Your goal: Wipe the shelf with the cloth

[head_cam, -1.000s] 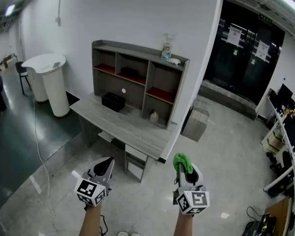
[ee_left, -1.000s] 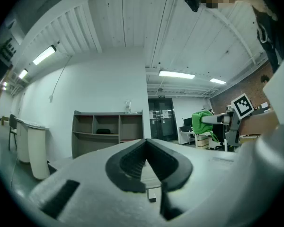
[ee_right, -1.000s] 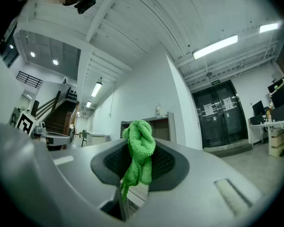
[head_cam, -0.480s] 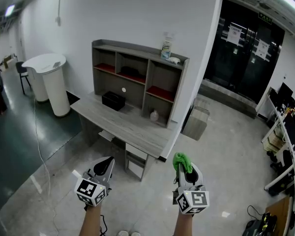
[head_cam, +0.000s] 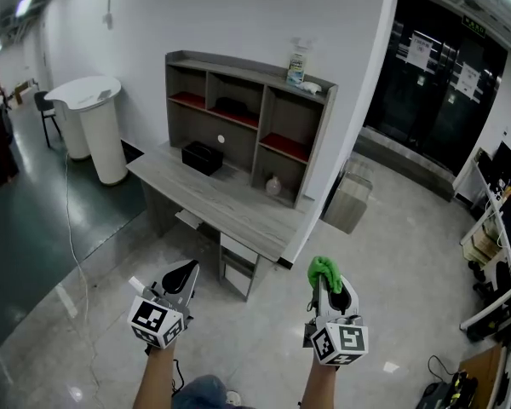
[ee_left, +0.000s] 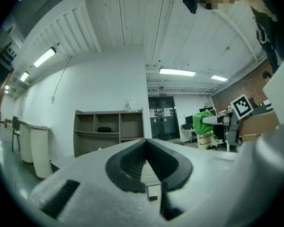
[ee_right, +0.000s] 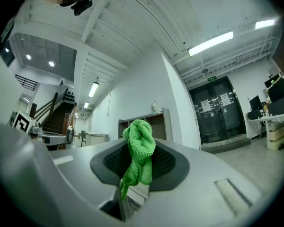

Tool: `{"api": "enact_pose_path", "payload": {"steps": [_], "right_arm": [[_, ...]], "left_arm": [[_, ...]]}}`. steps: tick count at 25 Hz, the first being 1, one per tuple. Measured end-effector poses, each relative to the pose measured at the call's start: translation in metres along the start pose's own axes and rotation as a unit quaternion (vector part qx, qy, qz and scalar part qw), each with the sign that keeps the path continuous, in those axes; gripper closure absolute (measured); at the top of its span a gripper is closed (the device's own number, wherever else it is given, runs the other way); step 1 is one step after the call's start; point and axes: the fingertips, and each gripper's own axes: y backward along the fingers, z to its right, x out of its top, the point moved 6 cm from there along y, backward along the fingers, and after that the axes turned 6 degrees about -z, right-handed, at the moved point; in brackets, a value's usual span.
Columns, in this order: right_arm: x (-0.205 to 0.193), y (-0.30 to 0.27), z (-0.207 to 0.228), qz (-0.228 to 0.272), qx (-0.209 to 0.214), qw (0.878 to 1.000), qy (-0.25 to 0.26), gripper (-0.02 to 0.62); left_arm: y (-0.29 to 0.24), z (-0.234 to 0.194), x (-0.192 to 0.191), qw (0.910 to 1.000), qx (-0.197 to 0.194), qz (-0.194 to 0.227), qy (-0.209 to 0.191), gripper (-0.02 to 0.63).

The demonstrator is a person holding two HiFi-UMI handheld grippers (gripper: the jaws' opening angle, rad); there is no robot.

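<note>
A grey wooden shelf unit (head_cam: pixel 247 113) with open compartments, some lined red, stands on a grey desk (head_cam: pixel 230 216) against the white wall. It is several steps ahead of both grippers. My right gripper (head_cam: pixel 325 281) is held low at the right, shut on a bunched green cloth (head_cam: pixel 323 271) that sticks up between its jaws. The right gripper view shows the cloth (ee_right: pixel 139 148) with the shelf (ee_right: pixel 149 124) far behind it. My left gripper (head_cam: pixel 181 277) is held low at the left, shut with nothing in it. In the left gripper view the shelf (ee_left: pixel 109 129) is distant.
A spray bottle (head_cam: pixel 298 60) and a small white object (head_cam: pixel 311 86) stand on the shelf's top. A black box (head_cam: pixel 202 157) sits on the desk, and a small bottle (head_cam: pixel 274 185) in a lower compartment. White round bins (head_cam: pixel 94 135) stand at the left, glass doors (head_cam: pixel 443 83) at the right.
The view has shifted a little toward the desk and shelf. Both grippers stay low in front, their grip unchanged.
</note>
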Motion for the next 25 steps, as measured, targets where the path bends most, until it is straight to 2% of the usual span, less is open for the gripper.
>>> {"api": "enact_pose_path", "payload": {"steps": [6,12,21,25], "right_arm": [[-0.003,-0.02,0.016,0.0,-0.005,1.0,-0.007,0.491],[-0.007,-0.065,0.029,0.001,-0.013,1.0,0.0,0.491],[-0.006,-0.207,0.044,0.002,-0.037,0.999,0.004,0.491],[-0.001,-0.274,0.052,-0.001,-0.053,0.999,-0.001,0.491]], "left_arm": [[-0.022,-0.006,-0.005,1.0,0.003,-0.003,0.005,0.607],[-0.074,-0.033,-0.011,0.9999,-0.009,0.008,0.01,0.607],[-0.195,-0.121,-0.016,0.9988,-0.04,0.011,0.027,0.607],[-0.258,-0.163,-0.009,0.9973,-0.067,0.007,0.03,0.607]]}}
